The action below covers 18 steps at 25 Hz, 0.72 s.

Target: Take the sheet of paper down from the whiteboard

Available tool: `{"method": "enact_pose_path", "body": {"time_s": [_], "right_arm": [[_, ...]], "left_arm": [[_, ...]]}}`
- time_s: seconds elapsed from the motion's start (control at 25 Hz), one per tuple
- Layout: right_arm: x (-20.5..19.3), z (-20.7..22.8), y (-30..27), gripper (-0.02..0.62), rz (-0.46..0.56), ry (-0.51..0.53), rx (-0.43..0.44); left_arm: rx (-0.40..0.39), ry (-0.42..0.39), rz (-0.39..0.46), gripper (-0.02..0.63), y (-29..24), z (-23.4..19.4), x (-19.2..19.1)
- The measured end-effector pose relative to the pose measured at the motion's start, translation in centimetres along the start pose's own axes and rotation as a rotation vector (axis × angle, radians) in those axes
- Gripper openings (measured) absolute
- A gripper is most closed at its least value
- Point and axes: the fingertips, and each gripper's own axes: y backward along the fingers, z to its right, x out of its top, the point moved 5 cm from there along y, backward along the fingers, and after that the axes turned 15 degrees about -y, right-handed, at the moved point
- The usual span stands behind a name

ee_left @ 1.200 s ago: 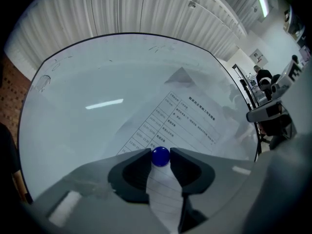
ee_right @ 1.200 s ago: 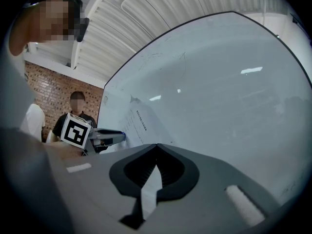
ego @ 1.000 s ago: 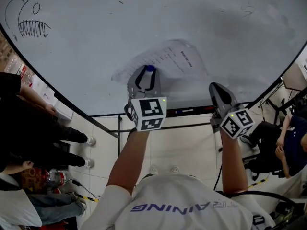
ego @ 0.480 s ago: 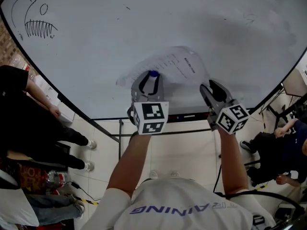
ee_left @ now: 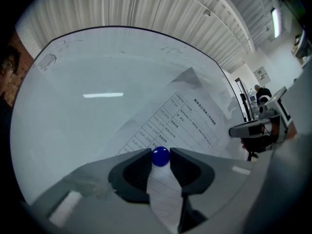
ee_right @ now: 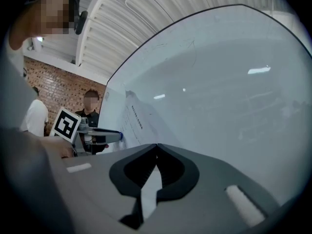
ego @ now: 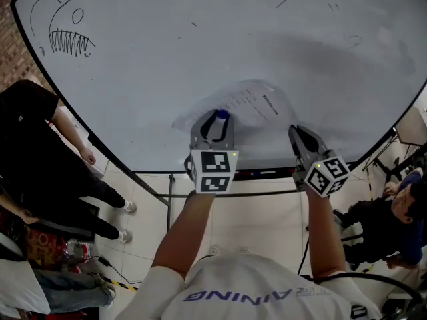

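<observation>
Two grippers: both are up at the whiteboard (ego: 200, 59), side by side, pointing at its lower part.
Left gripper (ego: 215, 121): its jaws pinch the round blue magnet (ee_left: 160, 156) from both sides.
Right gripper (ego: 297, 132): its jaws are pressed together with nothing seen between them; the tips are just beside the sheet's lower right edge.
Sheet of paper (ee_left: 187, 123): it lies tilted and low on the whiteboard, with the blue magnet on its lower left part and the top corner lifting off the surface.
Step in hand: probably pulling the magnet off — the sheet itself is not yet gripped.
Risk, falling sheet: no other fastening shows, so once the magnet comes away the paper may slide to the floor, since the right gripper has no hold on it.
Risk, slipping magnet: a smooth ball held only at the jaw tips could squirt out and drop, or snap back onto the board.
Risk, tearing: dragging the magnet sideways — rather than straight off — could crease or rip the paper under it.
</observation>
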Motion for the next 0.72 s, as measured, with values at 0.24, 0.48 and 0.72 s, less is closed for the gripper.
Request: {"method": "enact_pose_path", "body": {"time_s": [0.24,0.48,0.72], "right_arm": [[0.0,-0.9,1.3,0.008,0.008,0.018,-0.011],[-1.4,-1.2,3.8,0.008,-0.041,0.009,-0.043],[-2.3,-1.1,6.5,0.008,-0.063,0.003,-0.089]], "left_arm": [[-0.022,0.089,-0.005,0.129,2.0,-0.5,-1.6],[-0.039,0.181,-0.057,0.129,7.1,-1.2,-4.7],[-0.009,0.245,-0.089,0.129,10.9,-2.1,-7.5]]}}
